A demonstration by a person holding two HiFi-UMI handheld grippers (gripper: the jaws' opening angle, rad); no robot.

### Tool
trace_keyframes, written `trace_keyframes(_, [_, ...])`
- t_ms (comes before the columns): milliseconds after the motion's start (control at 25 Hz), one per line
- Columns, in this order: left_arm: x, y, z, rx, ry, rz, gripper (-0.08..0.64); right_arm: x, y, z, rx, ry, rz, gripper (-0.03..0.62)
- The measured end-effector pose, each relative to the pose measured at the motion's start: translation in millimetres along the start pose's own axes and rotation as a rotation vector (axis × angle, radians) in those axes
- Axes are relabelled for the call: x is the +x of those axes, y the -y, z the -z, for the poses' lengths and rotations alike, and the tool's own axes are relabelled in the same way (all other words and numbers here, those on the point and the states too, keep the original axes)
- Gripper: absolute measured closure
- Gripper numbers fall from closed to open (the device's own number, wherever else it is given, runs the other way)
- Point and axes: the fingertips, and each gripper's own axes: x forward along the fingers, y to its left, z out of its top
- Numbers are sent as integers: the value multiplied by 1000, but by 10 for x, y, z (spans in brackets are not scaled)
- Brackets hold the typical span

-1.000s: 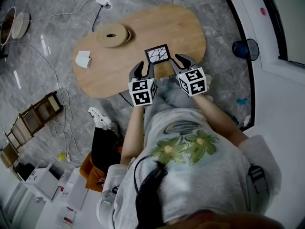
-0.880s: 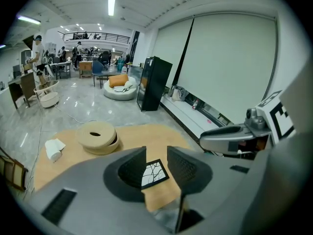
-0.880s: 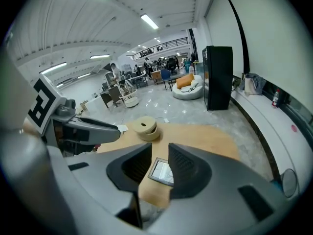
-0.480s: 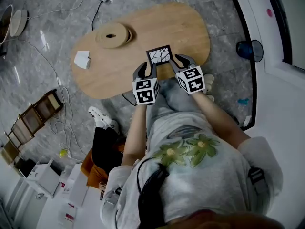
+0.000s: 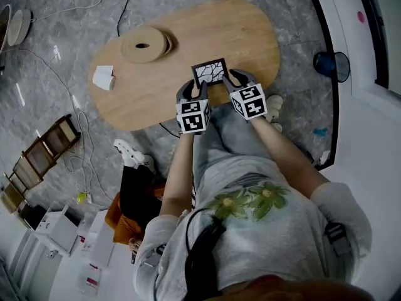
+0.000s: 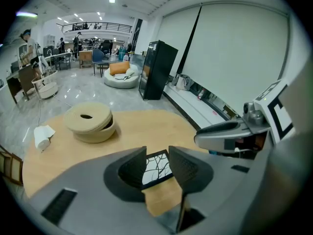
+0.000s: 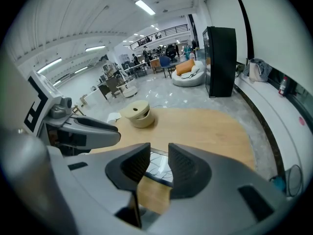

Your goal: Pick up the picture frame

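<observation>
Now wider jaws at picture frame [image 5: 208, 73]

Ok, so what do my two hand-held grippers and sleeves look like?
Both the left hand-held gripper and right hand-held gripper have dark grey curved jaws, ribbed inside, and each carries a white cube with black square markers. The T-shirt is pale grey, short-sleeved, flower-printed.

Picture frame [image 5: 208, 73] on table [image 5: 250, 36], box [image 5: 145, 46] behind, leftward

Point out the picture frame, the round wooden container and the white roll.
picture frame [image 5: 208, 73], head view, middle of its picture
round wooden container [image 5: 155, 42], head view, lid beside hole
white roll [image 5: 102, 78], head view, its middle
</observation>
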Motion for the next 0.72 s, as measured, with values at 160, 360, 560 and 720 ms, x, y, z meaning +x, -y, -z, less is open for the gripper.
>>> trace_keyframes(160, [135, -61, 67, -11, -7, -13, 410, 134, 81, 92, -6, -18, 2, 477])
trace_keyframes(360, [278, -177, 190, -29, -25, -31, 403, 312, 168, 238, -9, -49, 2, 471])
trace_keyframes(560, [417, -214, 289, -18, -46, -36, 397, 444, 255, 377, 3, -74, 3, 466])
trace_keyframes(720, [512, -249, 380, -23, -65, -37, 393, 531, 286, 473, 6, -97, -8, 463])
